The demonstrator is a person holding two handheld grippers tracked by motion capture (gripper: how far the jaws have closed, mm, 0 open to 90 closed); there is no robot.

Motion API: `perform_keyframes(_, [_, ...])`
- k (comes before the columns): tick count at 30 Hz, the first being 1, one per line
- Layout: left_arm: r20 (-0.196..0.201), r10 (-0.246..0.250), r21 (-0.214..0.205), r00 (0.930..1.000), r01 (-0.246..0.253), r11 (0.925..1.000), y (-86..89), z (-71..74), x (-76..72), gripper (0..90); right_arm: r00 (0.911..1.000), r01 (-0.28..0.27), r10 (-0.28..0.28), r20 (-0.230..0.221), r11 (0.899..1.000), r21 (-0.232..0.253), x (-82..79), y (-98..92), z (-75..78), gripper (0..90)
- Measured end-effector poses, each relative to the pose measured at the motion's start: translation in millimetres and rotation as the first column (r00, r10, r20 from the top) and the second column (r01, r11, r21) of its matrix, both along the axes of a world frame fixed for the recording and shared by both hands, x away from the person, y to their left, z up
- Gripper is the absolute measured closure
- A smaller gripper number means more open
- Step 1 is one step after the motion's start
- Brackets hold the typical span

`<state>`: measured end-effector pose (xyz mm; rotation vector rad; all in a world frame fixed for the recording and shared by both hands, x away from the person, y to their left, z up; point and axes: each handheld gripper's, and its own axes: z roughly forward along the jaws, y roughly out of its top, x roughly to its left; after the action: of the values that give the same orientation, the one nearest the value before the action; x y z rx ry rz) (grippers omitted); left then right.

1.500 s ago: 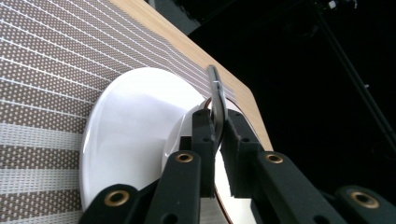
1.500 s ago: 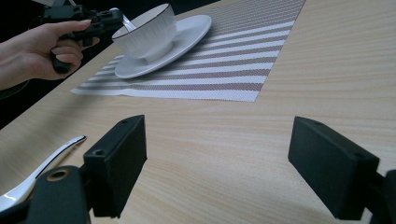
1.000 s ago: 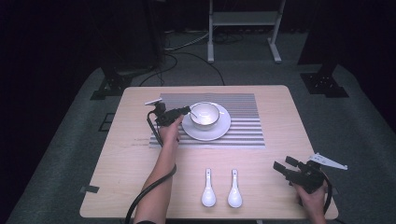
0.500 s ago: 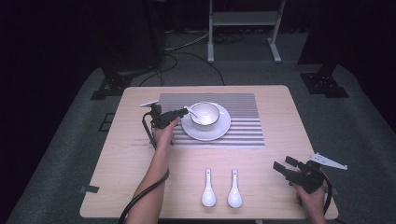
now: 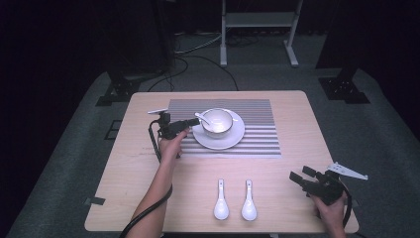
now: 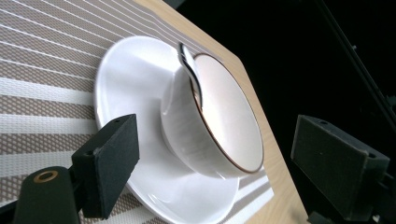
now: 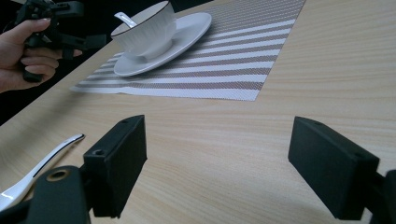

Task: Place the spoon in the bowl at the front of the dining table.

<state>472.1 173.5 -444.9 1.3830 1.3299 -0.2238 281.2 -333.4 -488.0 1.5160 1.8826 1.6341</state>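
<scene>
The left claw [image 5: 190,122] is at the left edge of the striped placemat [image 5: 257,126], pointing level toward the white bowl [image 5: 217,122]. Its jaws have just been opening and now stand wide apart with nothing pressed between the pads; in the left gripper view the bowl and the rim of the saucer [image 6: 135,65] show in the gap between them, farther off and untouched. A white spoon [image 5: 202,118] rests in the bowl, its handle leaning over the rim on the side nearest this claw; in the left gripper view the spoon [image 6: 189,70] lies along the bowl's inner wall. The bowl [image 6: 210,126] stands upright on the saucer [image 5: 233,141], and the saucer sits on the placemat toward its left half. The right claw [image 5: 303,176] is well apart from all this, near the front right corner of the wooden table [image 5: 297,111], its jaws spread wide over bare wood and holding nothing. Between the two hands, near the front edge of the table, two more white spoons [image 5: 221,201] [image 5: 249,201] lie side by side, bowls toward the person, just beside each other but not touching.
</scene>
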Motion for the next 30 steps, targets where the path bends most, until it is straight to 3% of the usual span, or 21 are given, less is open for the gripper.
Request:
perform_keyframes(7, [-0.002, -0.015, 0.001, 0.9999, 0.015, 0.9999, 1.8, 0.0, -7.8, 13.2, 1.0000, 0.002, -0.002, -0.002, 1.000, 0.000, 0.0, 0.0, -0.1, 18.4])
perform_keyframes(9, [0.001, -0.019, 0.011, 0.9998, 0.019, 0.9998, 3.2, 0.8, -9.2, 9.3, 1.0000, 0.005, -0.005, -0.004, 1.000, 0.000, 0.1, -0.1, -0.1, 18.4])
perform_keyframes(12, [0.005, -0.024, -0.005, 0.9997, 0.024, 0.9997, 6.1, 2.4, -10.9, 9.3, 1.0000, 0.006, -0.006, -0.004, 1.000, 0.000, 0.2, -0.1, -0.1, 18.4])
perform_keyframes(30, [0.034, -0.075, 0.029, 0.9967, 0.074, 0.9969, 10.0, 9.6, -27.3, 9.2, 0.9999, 0.010, -0.010, -0.005, 1.000, -0.003, 0.3, 0.0, -0.1, 18.4])
